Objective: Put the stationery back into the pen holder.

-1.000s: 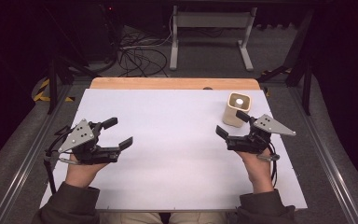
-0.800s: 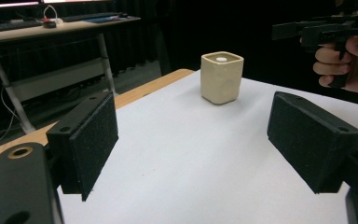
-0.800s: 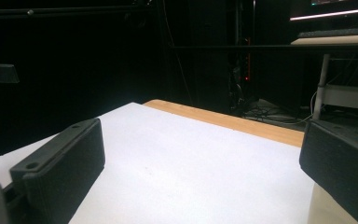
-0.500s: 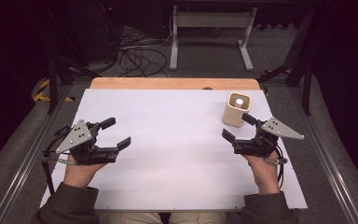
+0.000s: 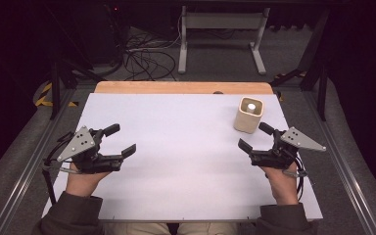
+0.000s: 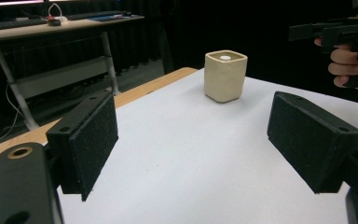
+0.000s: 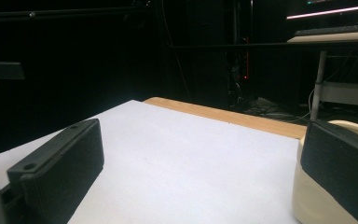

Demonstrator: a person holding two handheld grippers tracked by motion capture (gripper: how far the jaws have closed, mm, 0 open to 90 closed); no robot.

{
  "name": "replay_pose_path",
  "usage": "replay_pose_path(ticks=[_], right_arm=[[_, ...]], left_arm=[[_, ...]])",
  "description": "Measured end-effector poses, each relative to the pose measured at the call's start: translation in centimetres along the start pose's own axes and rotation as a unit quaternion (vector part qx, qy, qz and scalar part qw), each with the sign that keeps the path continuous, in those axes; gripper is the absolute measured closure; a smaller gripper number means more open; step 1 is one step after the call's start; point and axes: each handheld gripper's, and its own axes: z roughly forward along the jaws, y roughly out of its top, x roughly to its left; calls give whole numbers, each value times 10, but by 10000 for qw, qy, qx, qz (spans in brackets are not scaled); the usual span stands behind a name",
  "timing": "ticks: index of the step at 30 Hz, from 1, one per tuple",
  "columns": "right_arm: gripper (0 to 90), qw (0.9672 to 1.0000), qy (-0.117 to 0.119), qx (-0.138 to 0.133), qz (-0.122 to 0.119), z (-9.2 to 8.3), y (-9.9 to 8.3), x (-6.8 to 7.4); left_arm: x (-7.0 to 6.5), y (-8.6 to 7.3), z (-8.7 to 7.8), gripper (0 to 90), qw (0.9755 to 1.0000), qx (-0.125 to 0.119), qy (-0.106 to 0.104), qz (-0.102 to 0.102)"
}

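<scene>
A dark room with cables and a metal stand (image 5: pixel 220 29) on the floor beyond; in front of it a table (image 5: pixel 176 176) covered by a white sheet, its wooden edge (image 5: pixel 176 87) bare at the far side. A cream-coloured square cup (image 5: pixel 248 115) with a small white disc in its top stands upright on the sheet near the far right corner; in the left gripper view the same cup (image 6: pixel 225 75) is seen well ahead and apart from everything else. The right gripper (image 5: pixel 256 138) lies low over the sheet just short of the cup, jaws spread, nothing between them; in the right gripper view the cup (image 7: pixel 307 205) sits at the right-hand jaw, but whether the pad touches it cannot be told. The left gripper (image 5: pixel 120 140) rests over the left part of the sheet, jaws spread wide and empty, well apart from the cup.

The step in hand appears to be the right gripper's approach to the cup; to do it well the hand should probably shift sideways until the cup stands centred between the pads, rather than against one; the jaws should stay level with the cup's flat walls and meet it around mid-height, so that it does not tip; closing should be slow, since a light cup pushed by one pad may slide on the smooth sheet; the left gripper is best kept clear.
</scene>
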Motion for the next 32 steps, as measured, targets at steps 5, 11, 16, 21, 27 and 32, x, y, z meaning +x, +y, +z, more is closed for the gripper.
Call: replay_pose_path(ticks=[5,11,16,21,27,32], right_arm=[[0,10000,-14,-31,20,-4,-1,-2],[0,10000,11,-36,1,-6,0,-3],[0,10000,18,-38,-8,-6,1,-3],[0,10000,50,-41,-37,-5,1,-2],[0,10000,67,-8,-51,-5,1,-1],[0,10000,35,19,-37,-4,0,-1]], left_arm=[[1,0,-1,170,10000,1,16,3],[2,-1,-2,170,10000,5,23,-13],[3,-1,-3,171,10000,6,37,-22],[3,-2,-2,170,10000,19,31,-11],[3,-2,-2,170,10000,20,32,-16],[4,-2,-3,170,10000,25,40,-12]])
